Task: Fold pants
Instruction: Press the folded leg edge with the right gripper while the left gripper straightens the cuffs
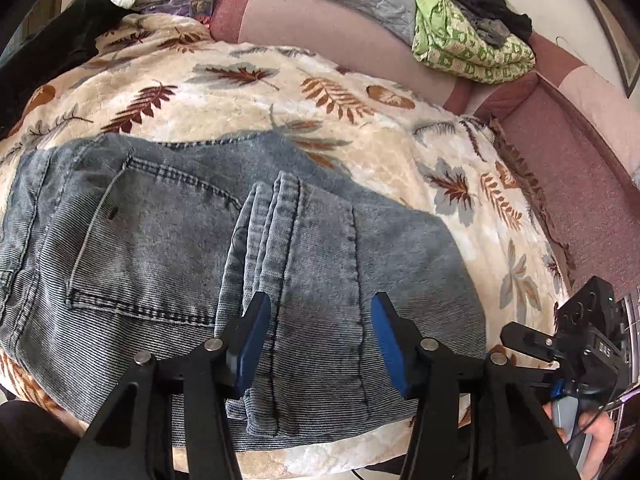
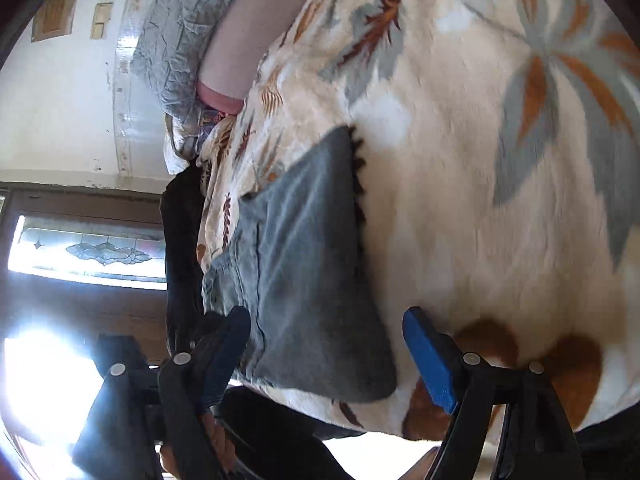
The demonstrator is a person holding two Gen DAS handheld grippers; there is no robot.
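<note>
The folded jeans (image 1: 224, 272) lie on the leaf-print blanket (image 1: 400, 152). The left gripper (image 1: 320, 344) hovers above them, fingers parted and empty; the right gripper (image 2: 326, 352) stands wide, empty. Denim looks heavy, limp; thick hems likely grip best.

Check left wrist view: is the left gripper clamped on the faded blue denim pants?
No, the left gripper stands open, its blue pads apart above the faded blue denim pants lying folded on the leaf-print fleece blanket.
</note>
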